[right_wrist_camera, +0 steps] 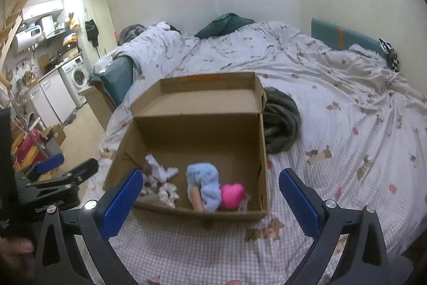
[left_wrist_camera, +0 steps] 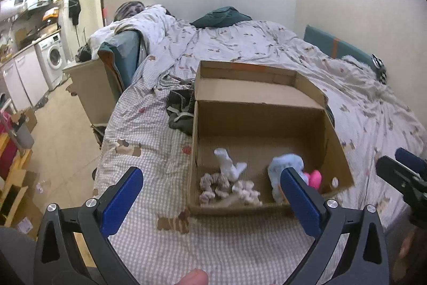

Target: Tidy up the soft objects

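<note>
An open cardboard box (left_wrist_camera: 336, 151) (right_wrist_camera: 263, 151) sits on the bed. Inside lie a white sock (left_wrist_camera: 228, 162) (right_wrist_camera: 160, 168), a crumpled patterned cloth (left_wrist_camera: 229, 187) (right_wrist_camera: 168, 192), a light blue plush (left_wrist_camera: 285, 167) (right_wrist_camera: 204, 180) and a pink soft toy (left_wrist_camera: 315, 178) (right_wrist_camera: 232, 192). My left gripper (left_wrist_camera: 212, 184) is open and empty, just in front of the box. My right gripper (right_wrist_camera: 210, 187) is open and empty, also in front of the box. Each gripper shows at the edge of the other's view.
The bed (left_wrist_camera: 213, 245) (right_wrist_camera: 347, 124) has a checked printed cover. A dark grey garment (left_wrist_camera: 180, 108) (right_wrist_camera: 280, 122) lies beside the box. A dark green cloth (left_wrist_camera: 221, 16) lies at the far end. A washing machine (left_wrist_camera: 52, 58) and floor clutter are on the left.
</note>
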`<state>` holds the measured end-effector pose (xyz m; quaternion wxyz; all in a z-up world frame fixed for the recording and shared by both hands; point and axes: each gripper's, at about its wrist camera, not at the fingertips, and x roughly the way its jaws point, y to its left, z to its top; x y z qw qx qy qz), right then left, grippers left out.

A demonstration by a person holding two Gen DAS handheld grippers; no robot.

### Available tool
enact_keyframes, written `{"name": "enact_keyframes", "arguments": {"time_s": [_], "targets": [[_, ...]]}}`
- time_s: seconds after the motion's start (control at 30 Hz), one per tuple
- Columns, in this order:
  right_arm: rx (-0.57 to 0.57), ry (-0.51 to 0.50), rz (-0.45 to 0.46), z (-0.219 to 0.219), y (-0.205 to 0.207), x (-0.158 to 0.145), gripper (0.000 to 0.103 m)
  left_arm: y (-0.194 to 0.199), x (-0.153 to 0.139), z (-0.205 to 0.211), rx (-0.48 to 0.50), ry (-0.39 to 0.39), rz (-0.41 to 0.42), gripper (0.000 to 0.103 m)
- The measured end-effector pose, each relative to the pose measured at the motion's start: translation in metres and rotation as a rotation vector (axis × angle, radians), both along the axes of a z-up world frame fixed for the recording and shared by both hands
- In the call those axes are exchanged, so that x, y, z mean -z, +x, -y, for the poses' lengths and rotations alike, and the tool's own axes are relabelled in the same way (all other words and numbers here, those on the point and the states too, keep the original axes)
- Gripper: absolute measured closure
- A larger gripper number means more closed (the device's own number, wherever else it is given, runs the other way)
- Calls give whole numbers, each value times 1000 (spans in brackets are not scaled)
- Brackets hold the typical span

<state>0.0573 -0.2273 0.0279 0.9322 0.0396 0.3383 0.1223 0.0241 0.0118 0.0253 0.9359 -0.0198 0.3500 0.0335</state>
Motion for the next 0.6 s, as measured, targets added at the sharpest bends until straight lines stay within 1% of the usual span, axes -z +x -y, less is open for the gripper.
{"name": "enact_keyframes", "arguments": {"time_s": [0.1,0.13,0.27,0.33,0.4,0.47,0.6], "targets": [[4,-1,-15,2,-6,9,0,-12,5,3,9,18,9,0],[6,-1,-19,3,-7,12,0,-16,7,2,5,12,18,0],[6,-26,-20,0,-7,19,0,-13,17,-9,-43,-25,-20,0],[3,-14,-22,0,-5,20,0,-10,19,-12,-62,-28,-22,0],[4,-4,-29,0,-3,24,0,-8,21,-13,-61,-36,-20,0],[9,-20,-28,-3,-1,26,0,-6,24,-11,-51,-39,-25,0],[3,-36,1,-9,-2,25,0,-4,27,-5,-25,-41,-33,0]]}}
